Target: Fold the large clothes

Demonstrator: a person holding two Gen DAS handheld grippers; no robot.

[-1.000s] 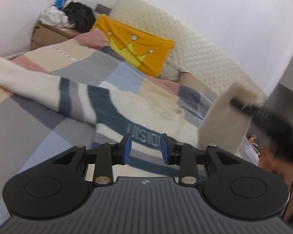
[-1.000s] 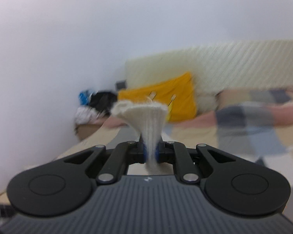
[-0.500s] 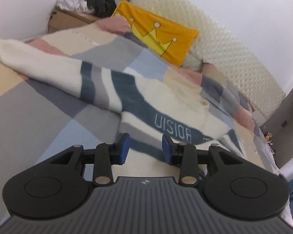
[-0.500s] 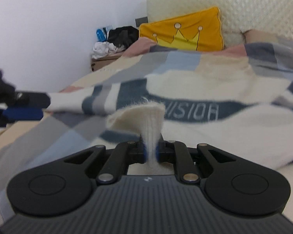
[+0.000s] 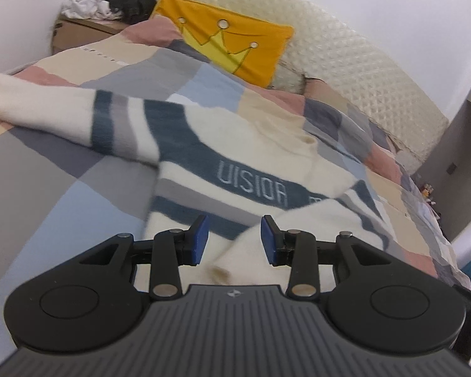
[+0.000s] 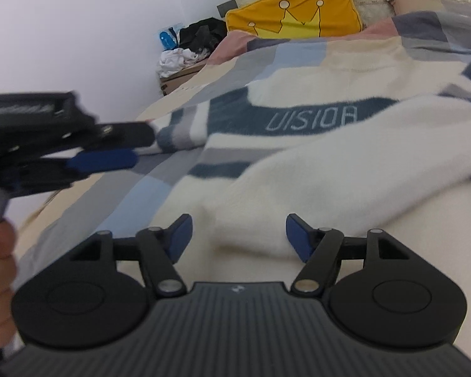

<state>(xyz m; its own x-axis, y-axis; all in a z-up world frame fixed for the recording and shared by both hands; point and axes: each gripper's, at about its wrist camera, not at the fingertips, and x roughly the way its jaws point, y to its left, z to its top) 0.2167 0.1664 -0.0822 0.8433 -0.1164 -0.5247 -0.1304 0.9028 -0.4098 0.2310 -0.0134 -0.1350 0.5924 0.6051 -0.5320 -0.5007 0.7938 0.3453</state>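
A cream sweater (image 5: 260, 144) with dark blue and grey stripes and the word "UISIOA" lies spread on the bed. Its left sleeve (image 5: 40, 106) stretches out to the left; the right sleeve (image 6: 345, 169) is folded across the body. My left gripper (image 5: 234, 238) is open and empty, just above the sweater's lower part. My right gripper (image 6: 238, 235) is wide open and empty over the folded sleeve's cuff end. The left gripper also shows in the right wrist view (image 6: 103, 160), blurred, at the left.
The bed has a patchwork quilt (image 5: 47, 169) in grey, blue, beige and pink. A yellow crown pillow (image 5: 229, 47) leans on the cream padded headboard (image 5: 361, 59). A cardboard box with piled clothes (image 5: 110, 0) stands beside the bed's head.
My right gripper carried the sleeve cuff across the sweater's body, lowered it and opened, letting it go. My left gripper stayed open and shifted slightly over the sweater.
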